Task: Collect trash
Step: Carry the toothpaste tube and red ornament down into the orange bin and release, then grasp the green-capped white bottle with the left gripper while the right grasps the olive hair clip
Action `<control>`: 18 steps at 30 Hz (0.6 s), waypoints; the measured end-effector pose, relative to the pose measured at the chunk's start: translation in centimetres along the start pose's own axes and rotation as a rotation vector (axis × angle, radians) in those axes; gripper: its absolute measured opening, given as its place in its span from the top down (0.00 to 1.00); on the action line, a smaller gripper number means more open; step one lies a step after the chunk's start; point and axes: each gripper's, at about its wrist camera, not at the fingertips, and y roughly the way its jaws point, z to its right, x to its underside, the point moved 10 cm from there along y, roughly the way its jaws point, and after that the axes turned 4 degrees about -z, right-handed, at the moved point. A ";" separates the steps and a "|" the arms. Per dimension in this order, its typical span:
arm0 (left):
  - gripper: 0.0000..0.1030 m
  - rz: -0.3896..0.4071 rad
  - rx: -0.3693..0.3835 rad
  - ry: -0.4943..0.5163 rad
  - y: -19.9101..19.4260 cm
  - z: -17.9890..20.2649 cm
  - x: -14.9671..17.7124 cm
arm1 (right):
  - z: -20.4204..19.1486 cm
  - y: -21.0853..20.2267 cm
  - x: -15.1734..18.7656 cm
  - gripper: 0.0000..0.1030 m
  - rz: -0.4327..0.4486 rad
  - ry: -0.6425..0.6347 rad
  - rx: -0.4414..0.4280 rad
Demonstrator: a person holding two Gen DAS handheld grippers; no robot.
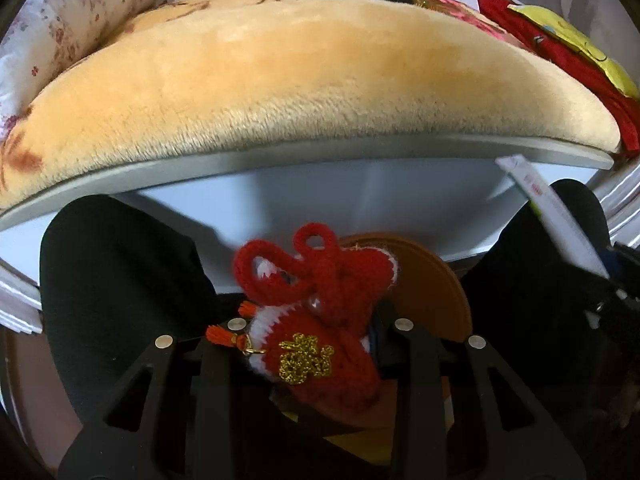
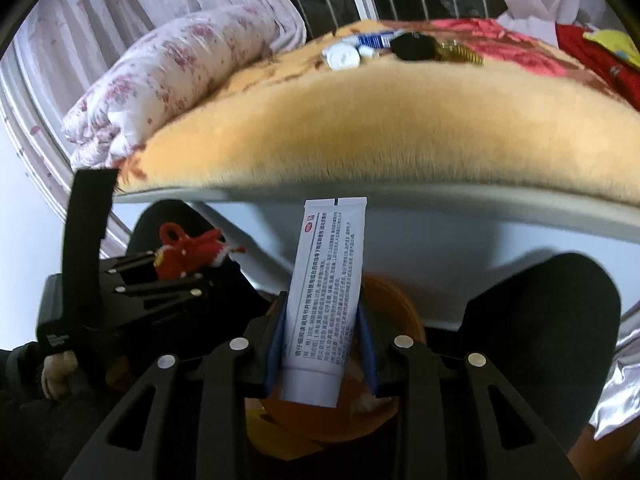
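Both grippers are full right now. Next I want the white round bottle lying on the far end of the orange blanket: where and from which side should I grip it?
Grip the white bottle across its round body, coming down from above. It lies on its side on the orange blanket, cap end toward the camera, with a small tube close beside it, so a sideways approach would probably bump that.

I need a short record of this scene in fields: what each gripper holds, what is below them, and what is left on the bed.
left gripper: shut on red knitted toy
right gripper: shut on white tube, printed side facing the camera
below grippers: orange round container, partly hidden
bed: yellow plush blanket
left on blanket, far side: white bottle, blue and white tube, black object
beside blanket: floral quilt
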 end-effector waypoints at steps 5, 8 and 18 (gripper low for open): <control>0.69 -0.020 0.002 0.005 0.8 0.1 0.2 | 0.3 1.0 0.6 0.69 -0.036 0.029 -0.004; 0.57 -0.033 -0.016 0.006 1.1 -0.1 0.4 | 0.3 1.5 0.7 0.66 -0.059 0.028 -0.009; 0.39 -0.031 -0.048 0.006 1.3 -0.5 -0.2 | 1.2 1.5 0.8 0.56 -0.056 0.070 -0.007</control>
